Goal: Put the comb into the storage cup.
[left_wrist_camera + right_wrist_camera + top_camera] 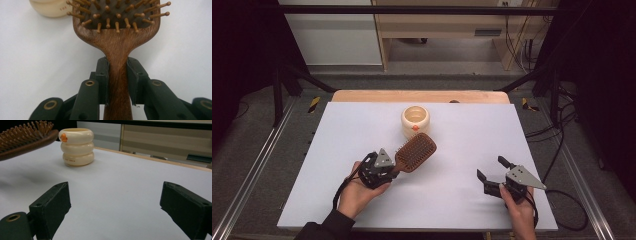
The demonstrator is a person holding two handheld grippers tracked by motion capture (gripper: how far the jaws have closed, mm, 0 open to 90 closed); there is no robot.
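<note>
A brown wooden paddle hairbrush (416,151) with wooden bristles is held above the white table, bristles up. My left gripper (388,171) is shut on its handle (117,82), the two pads pressing on either side just below the head. The brush head (23,138) hangs over the table close to a cream ribbed cup (415,121) with an orange mark, which stands upright at the middle back (77,146) (48,7). My right gripper (492,170) rests at the front right, jaws wide open with nothing between them (113,205).
The white board (452,200) lies on a wooden table whose far edge (419,96) shows behind the cup. Black frame bars and cables run along both sides. A hand holds each gripper from the near edge.
</note>
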